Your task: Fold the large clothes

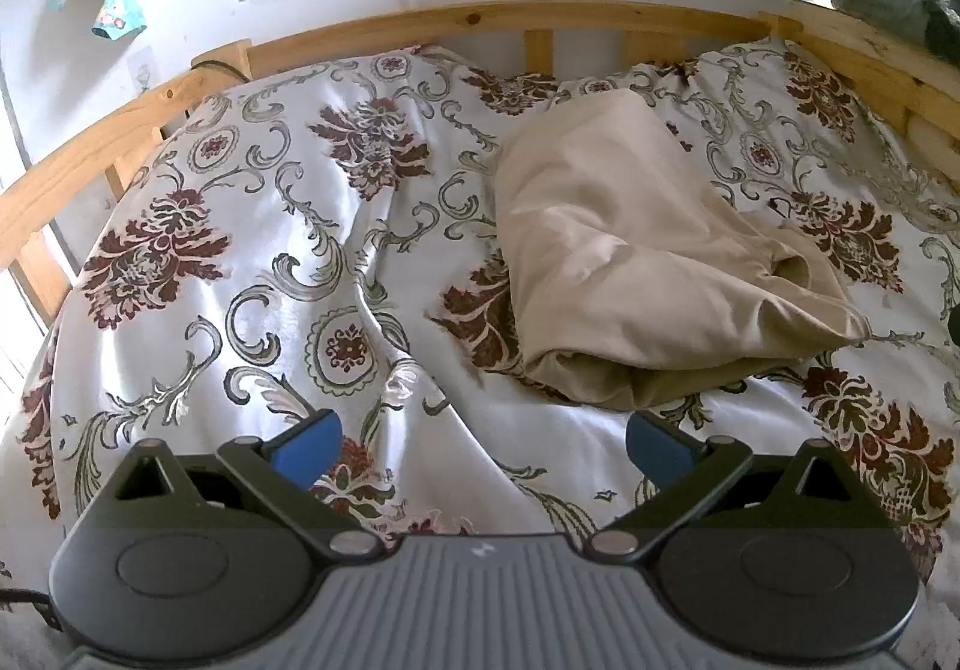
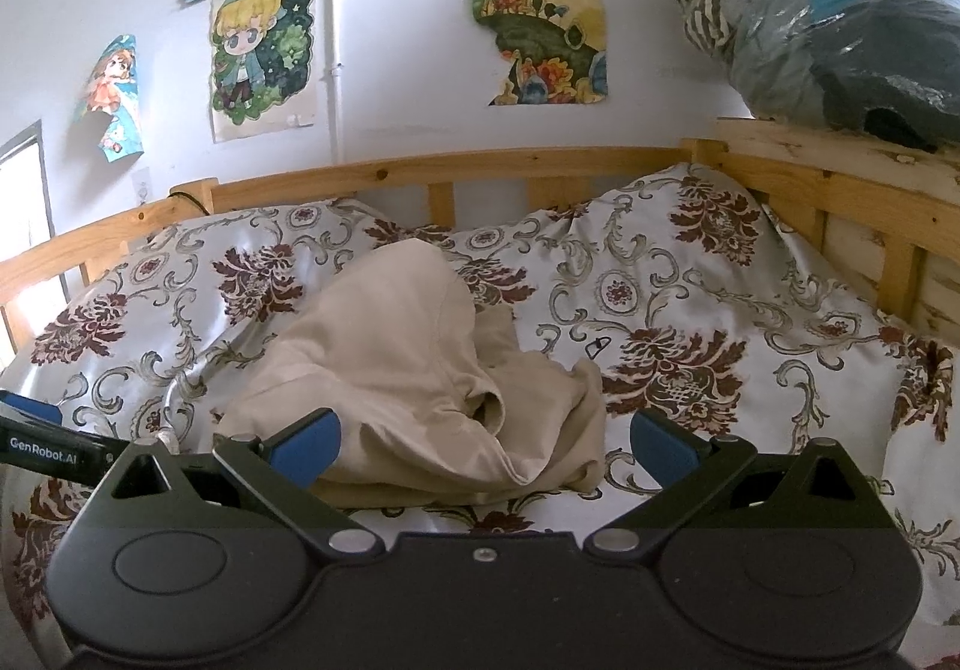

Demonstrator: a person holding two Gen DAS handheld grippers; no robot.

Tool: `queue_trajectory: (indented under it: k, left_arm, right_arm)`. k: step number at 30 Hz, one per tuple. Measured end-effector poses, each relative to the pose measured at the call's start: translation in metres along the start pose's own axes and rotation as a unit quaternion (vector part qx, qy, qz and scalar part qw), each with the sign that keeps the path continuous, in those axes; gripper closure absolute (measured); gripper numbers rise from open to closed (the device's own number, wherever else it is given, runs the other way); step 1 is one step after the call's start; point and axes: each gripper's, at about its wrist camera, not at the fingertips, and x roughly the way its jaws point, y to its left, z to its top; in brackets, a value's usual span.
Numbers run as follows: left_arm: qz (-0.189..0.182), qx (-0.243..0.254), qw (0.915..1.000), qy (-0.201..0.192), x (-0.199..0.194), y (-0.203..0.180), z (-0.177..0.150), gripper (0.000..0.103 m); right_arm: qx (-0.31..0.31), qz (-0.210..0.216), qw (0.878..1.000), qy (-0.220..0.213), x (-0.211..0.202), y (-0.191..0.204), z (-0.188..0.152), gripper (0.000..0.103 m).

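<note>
A beige garment (image 1: 648, 262) lies bunched and partly folded on the floral bed cover (image 1: 288, 262), right of centre in the left wrist view. My left gripper (image 1: 483, 445) hovers open above the cover, short of the garment's near edge and holding nothing. In the right wrist view the same garment (image 2: 420, 382) sits just ahead of my right gripper (image 2: 486, 445), which is open with its blue pads (image 2: 306, 445) on either side of the cloth's near edge, not closed on it. The left gripper's tip (image 2: 36, 430) shows at the left edge.
A wooden bed rail (image 1: 480, 18) runs along the back and the right side (image 2: 840, 178). Posters hang on the white wall (image 2: 390, 69). A plastic-wrapped bundle of clothes (image 2: 840, 21) rests on the rail at the upper right. The floral cover (image 2: 720, 322) is wrinkled.
</note>
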Motion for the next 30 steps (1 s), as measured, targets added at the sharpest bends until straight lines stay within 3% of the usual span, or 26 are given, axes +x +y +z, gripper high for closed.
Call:
queue_trajectory:
  k: [30]
  left_arm:
    - [0.004, 0.019, 0.9998, -0.004, -0.0008, -0.002, 0.0005, 0.001]
  right_arm:
    - [0.002, 0.004, 1.0, -0.001, -0.0008, 0.0011, 0.0001, 0.001]
